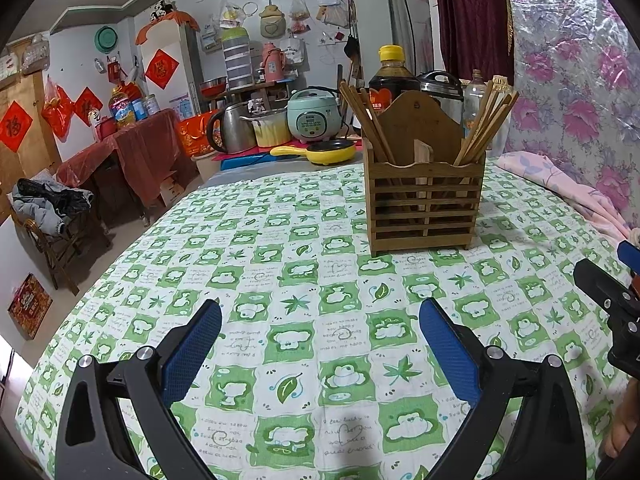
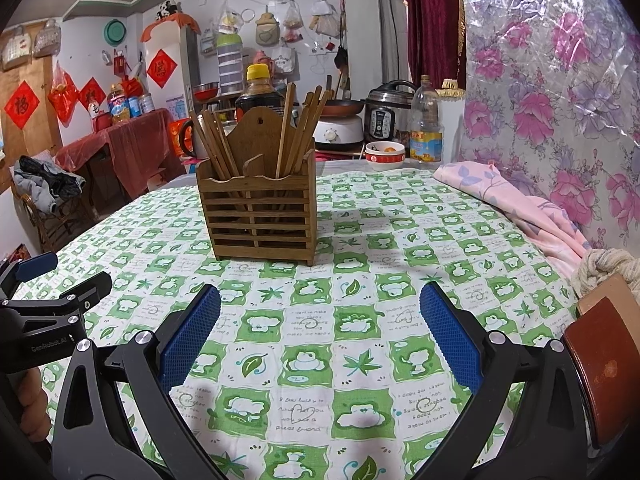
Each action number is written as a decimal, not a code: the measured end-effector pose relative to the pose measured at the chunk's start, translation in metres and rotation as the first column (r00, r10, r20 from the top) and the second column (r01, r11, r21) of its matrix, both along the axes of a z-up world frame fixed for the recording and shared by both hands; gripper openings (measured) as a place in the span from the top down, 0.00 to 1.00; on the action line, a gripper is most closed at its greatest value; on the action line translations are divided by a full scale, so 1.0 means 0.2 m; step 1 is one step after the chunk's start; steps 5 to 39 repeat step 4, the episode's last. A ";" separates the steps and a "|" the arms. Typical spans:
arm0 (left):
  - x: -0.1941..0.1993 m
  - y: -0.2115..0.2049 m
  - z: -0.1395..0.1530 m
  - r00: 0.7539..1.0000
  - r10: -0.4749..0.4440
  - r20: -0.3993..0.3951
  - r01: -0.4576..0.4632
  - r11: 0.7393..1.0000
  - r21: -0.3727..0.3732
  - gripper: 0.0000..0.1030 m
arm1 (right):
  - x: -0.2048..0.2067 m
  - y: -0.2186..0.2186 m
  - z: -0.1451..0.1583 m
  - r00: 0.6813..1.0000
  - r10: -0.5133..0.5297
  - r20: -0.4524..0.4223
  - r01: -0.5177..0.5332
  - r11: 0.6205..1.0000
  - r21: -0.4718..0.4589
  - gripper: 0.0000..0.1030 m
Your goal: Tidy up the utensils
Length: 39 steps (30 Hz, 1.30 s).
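1. Now the left gripper (image 1: pixel 320 320) is hovering spread wide, gripping nothing.
2. Likewise the right gripper (image 2: pixel 320 308) is gaping empty.
3. Chopsticks (image 2: pixel 218 146) are standing in the wooden holder (image 2: pixel 262 216) far ahead on the tablecloth (image 2: pixel 360 320).

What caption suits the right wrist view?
Open right gripper faces a wooden holder of chopsticks on a green-checked cloth.

Left wrist: low over the green-checked cloth (image 1: pixel 304 240), facing the wooden chopstick holder (image 1: pixel 426 204) ahead-right, near | Right wrist: same height, holder (image 2: pixel 260 208) ahead-left | Shared: holder, cloth, cluttered kitchen wall behind holder; each view catches the other gripper.
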<state>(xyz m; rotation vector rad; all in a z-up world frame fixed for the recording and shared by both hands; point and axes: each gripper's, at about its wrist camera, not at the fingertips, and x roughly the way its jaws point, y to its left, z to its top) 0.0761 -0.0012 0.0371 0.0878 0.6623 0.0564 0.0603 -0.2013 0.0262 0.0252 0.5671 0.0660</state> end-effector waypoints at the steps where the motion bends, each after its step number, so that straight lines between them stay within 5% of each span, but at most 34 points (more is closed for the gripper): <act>1: 0.00 0.00 0.00 1.000 -0.007 0.000 0.007 1.000 -0.002 0.06 | 0.00 0.00 0.00 1.000 0.000 0.000 0.000 1.000 0.001 0.06; 39: -0.01 -0.02 0.00 1.000 -0.010 0.007 0.010 1.000 0.009 0.06 | 0.00 0.00 0.00 1.000 0.000 0.001 0.000 1.000 0.001 0.06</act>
